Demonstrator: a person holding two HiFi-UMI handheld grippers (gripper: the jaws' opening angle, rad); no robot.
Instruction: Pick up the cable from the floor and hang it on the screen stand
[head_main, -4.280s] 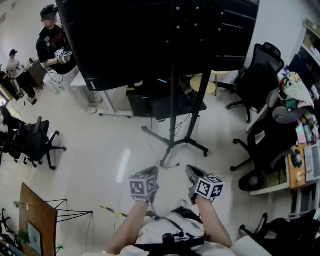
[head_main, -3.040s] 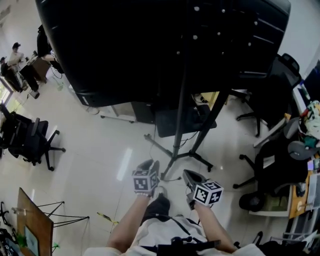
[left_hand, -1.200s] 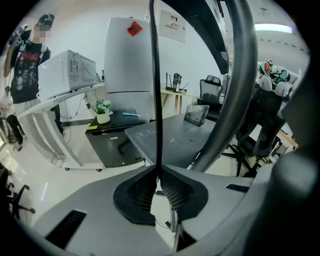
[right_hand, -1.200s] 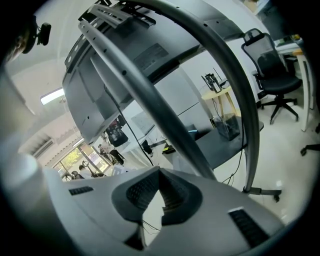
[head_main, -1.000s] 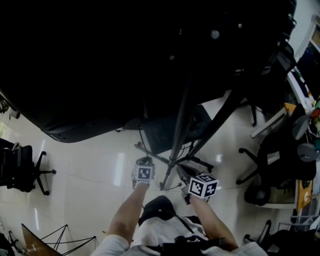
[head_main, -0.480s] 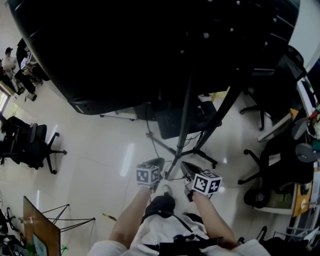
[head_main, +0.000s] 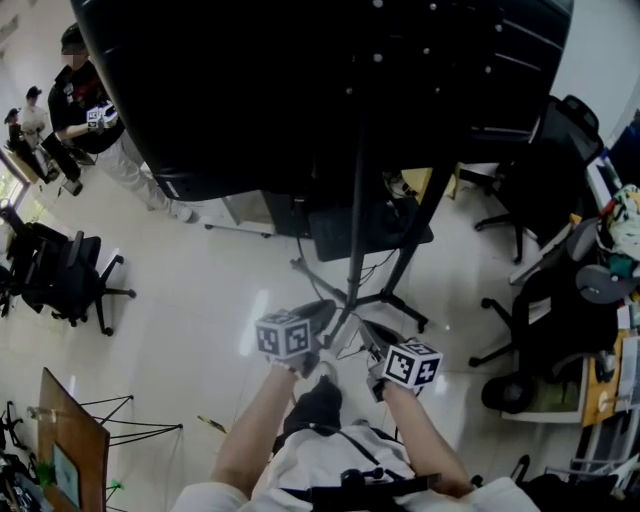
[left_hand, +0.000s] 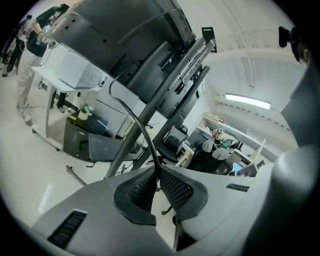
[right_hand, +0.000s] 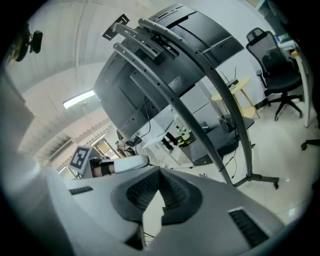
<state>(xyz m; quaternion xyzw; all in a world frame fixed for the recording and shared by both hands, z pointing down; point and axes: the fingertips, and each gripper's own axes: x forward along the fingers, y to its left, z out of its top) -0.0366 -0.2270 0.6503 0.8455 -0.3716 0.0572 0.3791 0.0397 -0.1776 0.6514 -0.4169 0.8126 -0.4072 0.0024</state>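
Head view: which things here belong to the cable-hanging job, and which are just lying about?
Part of the job:
- cable, pinched in the left tongs
- screen stand
- right tongs, shut and empty

Just lying about:
- office chair
- desk with clutter on it
- wooden board
- person in the background

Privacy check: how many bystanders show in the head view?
2. A bystander in black stands top left by the screen; a second bystander is further left. Others may be hidden behind the screen.

Beyond right gripper (right_hand: 159, 172), jaws together: screen stand (right_hand: 205, 143).
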